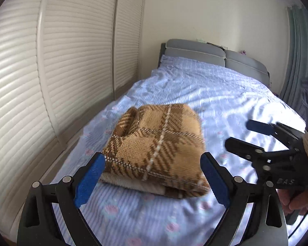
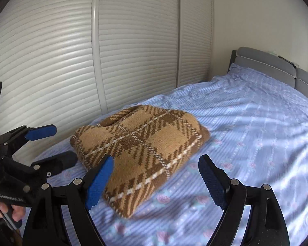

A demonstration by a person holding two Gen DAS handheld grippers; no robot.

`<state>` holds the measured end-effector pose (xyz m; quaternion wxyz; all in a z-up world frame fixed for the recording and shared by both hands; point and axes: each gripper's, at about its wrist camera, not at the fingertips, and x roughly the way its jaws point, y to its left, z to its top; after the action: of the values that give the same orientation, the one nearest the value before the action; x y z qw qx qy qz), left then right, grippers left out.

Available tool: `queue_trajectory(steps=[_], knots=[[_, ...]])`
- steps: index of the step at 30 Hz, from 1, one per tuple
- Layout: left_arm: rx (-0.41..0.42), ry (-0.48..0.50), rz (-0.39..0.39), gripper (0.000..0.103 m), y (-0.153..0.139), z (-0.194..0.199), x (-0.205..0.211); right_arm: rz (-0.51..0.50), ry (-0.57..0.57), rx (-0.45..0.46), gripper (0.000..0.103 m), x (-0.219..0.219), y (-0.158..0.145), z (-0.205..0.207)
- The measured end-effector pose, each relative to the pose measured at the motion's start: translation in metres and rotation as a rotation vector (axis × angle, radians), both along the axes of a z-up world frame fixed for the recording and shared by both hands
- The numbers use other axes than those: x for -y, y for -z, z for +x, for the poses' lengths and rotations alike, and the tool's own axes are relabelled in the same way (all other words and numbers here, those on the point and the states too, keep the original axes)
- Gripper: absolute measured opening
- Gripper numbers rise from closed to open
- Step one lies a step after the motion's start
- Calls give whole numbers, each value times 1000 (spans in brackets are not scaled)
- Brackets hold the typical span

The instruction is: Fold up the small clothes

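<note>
A tan and brown plaid knit garment (image 1: 158, 139) (image 2: 141, 143) lies folded into a thick bundle on the blue flowered bed sheet (image 1: 215, 94) (image 2: 256, 133). My left gripper (image 1: 152, 156) (image 2: 63, 143) stands open just in front of the bundle's near edge. Its blue pads are apart from the cloth and hold nothing. My right gripper (image 1: 239, 134) (image 2: 157, 158) is open too, to the right of the garment, with its left pad over the garment's near corner. Whether that pad touches the cloth I cannot tell.
White louvred wardrobe doors (image 1: 51, 71) (image 2: 133, 51) run along the bed's left side. A grey padded headboard (image 1: 195, 51) (image 2: 267, 61) closes the far end. A green curtain (image 1: 301, 51) hangs at the right. A person's hand (image 1: 297, 201) (image 2: 16, 211) grips each handle.
</note>
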<state>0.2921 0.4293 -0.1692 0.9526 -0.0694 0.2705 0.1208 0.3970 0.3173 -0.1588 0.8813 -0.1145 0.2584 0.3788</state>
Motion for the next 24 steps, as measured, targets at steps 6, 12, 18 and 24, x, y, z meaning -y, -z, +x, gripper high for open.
queue_trajectory(steps=[6,12,18,24], knots=[[38,-59,46,103,-50,-70,76,39,141,50,89,108,-54,-75],[43,-26,35,103,-87,-126,170,35,291,127,94,232,-93,-162],[36,92,24,103,-105,-170,275,8,477,138,98,344,-118,-242],[-13,188,6,103,-109,-197,345,-9,636,133,101,417,-131,-300]])
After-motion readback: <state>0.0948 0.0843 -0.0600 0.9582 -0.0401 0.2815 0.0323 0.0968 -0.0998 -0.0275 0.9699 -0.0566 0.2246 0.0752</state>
